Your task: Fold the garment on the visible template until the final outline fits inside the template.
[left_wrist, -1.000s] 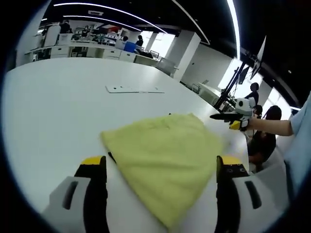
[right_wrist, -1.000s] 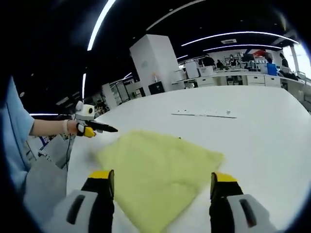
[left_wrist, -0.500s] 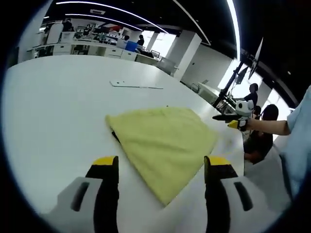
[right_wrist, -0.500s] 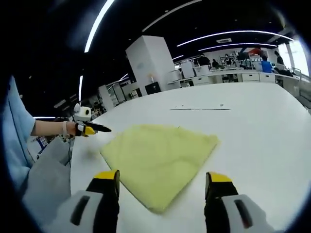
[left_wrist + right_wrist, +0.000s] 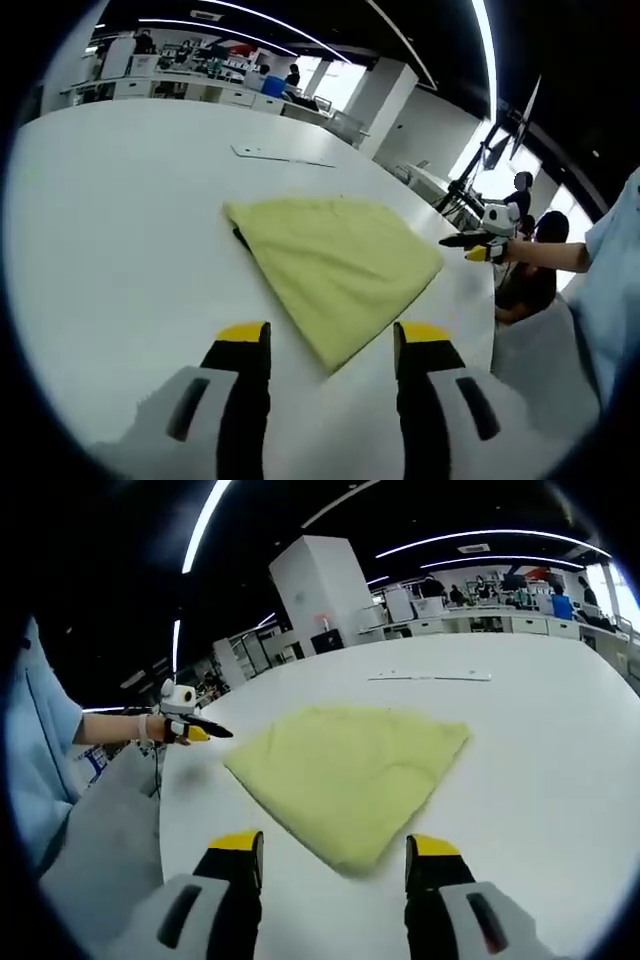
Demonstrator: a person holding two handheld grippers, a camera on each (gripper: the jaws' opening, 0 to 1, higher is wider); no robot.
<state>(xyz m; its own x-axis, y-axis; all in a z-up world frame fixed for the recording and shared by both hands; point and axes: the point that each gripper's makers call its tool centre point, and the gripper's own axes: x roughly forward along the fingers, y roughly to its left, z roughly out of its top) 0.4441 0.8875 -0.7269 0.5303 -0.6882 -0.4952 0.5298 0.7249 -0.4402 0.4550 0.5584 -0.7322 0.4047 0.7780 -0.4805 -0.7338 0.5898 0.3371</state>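
Observation:
A yellow garment (image 5: pixel 335 262) lies folded into a flat wedge on the white table (image 5: pixel 110 240). A thin dark strip (image 5: pixel 239 238) peeks out at its left edge. My left gripper (image 5: pixel 332 342) hovers short of the garment's near corner, open, with nothing between its jaws. It also shows as the left gripper (image 5: pixel 195 729), held by a hand beside the garment (image 5: pixel 355 765). My right gripper (image 5: pixel 335 850) is open too, just short of the cloth's near point. In the left gripper view the right gripper (image 5: pixel 475 240) hangs beyond the garment's right corner.
A thin white strip (image 5: pixel 282 156) lies on the table beyond the garment, also seen as the white strip (image 5: pixel 430 677). The table's edge (image 5: pixel 480 310) runs close past the cloth. A seated person (image 5: pixel 535 270) is beyond it. Desks and a pillar stand far behind.
Both cameras have backed away from the garment, which now lies beyond the jaw tips instead of between them. The jaws of both grippers have drawn closer together. The cloth lies as before.

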